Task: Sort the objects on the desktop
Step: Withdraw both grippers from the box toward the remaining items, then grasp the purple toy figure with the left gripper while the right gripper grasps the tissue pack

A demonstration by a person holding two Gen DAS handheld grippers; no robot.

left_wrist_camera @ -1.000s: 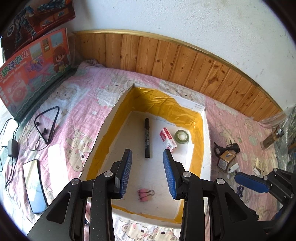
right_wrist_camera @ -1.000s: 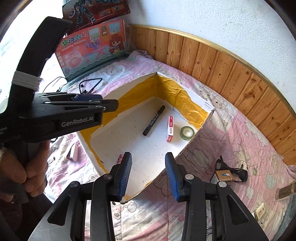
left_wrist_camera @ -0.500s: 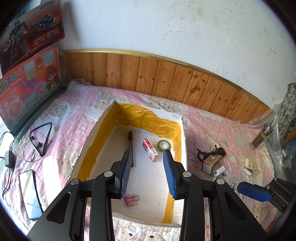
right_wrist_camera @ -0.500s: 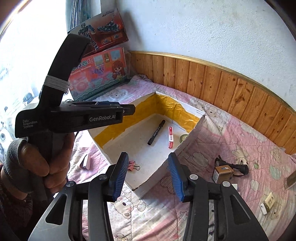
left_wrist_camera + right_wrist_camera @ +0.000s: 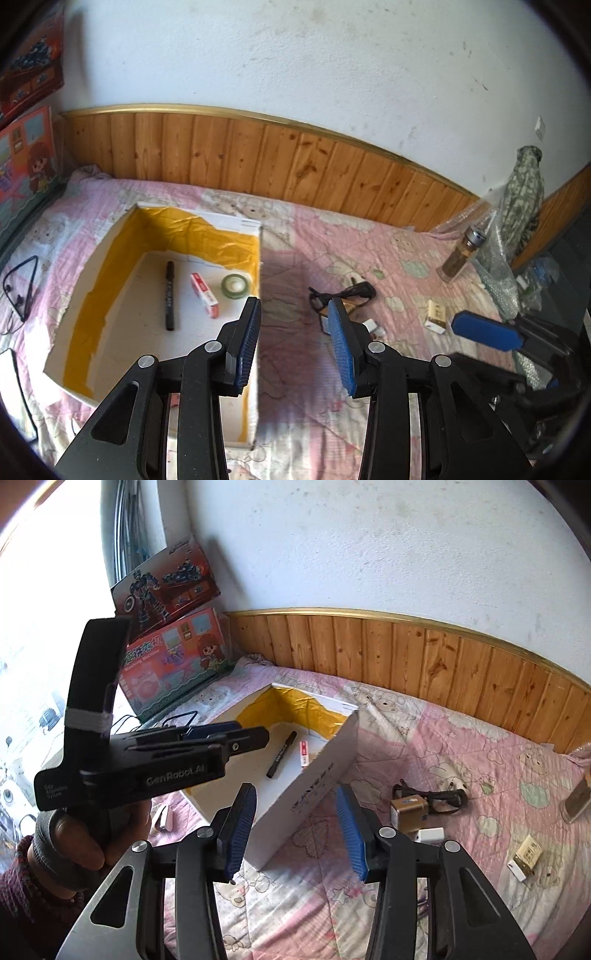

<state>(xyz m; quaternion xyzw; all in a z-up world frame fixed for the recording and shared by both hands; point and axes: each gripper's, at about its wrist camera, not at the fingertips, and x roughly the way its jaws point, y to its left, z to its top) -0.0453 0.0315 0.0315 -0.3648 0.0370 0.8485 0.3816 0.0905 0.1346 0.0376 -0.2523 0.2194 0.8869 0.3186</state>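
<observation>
both the left gripper [image 5: 294,345] and right gripper [image 5: 295,832] hang spread and empty above the pink quilt — the loose small brown box [image 5: 409,813] tangled against a black cable [image 5: 441,796] could snag and drag it — well outside the white yellow-lined cardboard tray [image 5: 110,254].

Bare pink quilt [image 5: 295,258] lies open between the white box's tall side wall [image 5: 314,775] and the clutter of black cable [image 5: 432,795], brown cube [image 5: 408,812] and white plug [image 5: 430,835].
</observation>
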